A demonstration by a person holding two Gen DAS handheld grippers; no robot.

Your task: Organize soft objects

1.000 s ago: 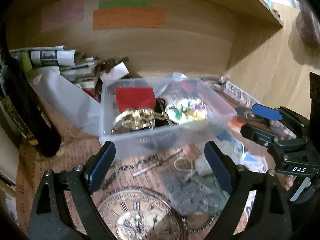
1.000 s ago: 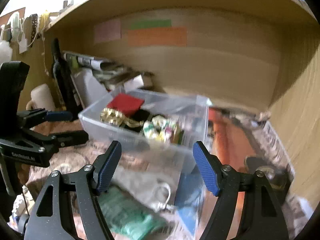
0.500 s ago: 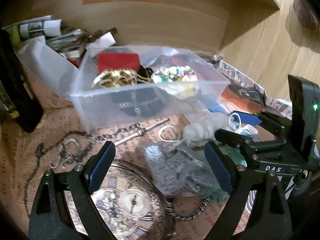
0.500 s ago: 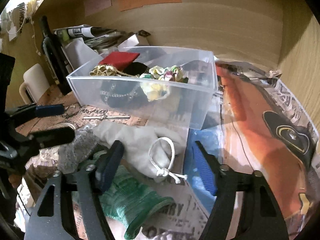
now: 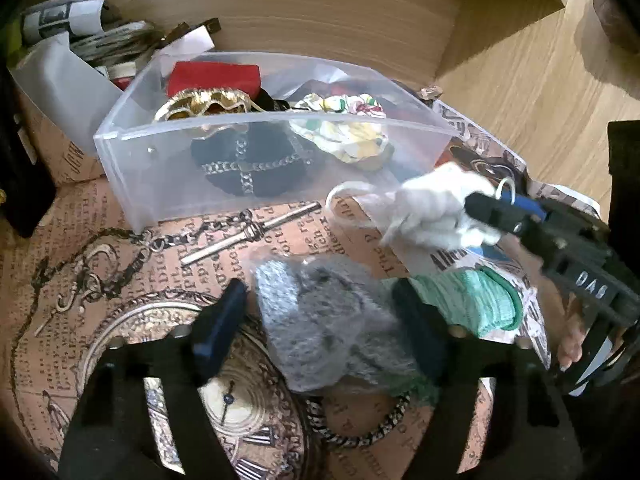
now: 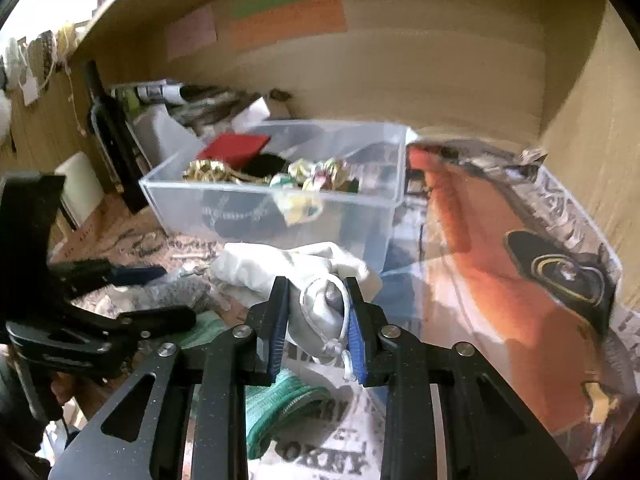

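My right gripper (image 6: 316,304) is shut on a white drawstring cloth pouch (image 6: 296,268) and holds it off the table in front of the clear plastic bin (image 6: 276,208). It also shows in the left wrist view (image 5: 492,208), with the pouch (image 5: 436,208) hanging from it. My left gripper (image 5: 320,312) is open, its fingers on either side of a grey fuzzy cloth (image 5: 332,320) lying on the table. A green knitted piece (image 5: 468,300) lies beside the grey cloth. The bin (image 5: 160,176) holds red, gold, black and flowered soft items.
The table is covered with printed paper showing a pocket watch (image 5: 224,396). Rolled papers and a box (image 5: 80,36) stand at the back left. A wooden wall (image 5: 320,8) closes the back and right. A dark bottle (image 6: 108,132) stands at the left.
My right gripper has closed on the white pouch and lifted it. My left gripper has come down and forward around the grey cloth.
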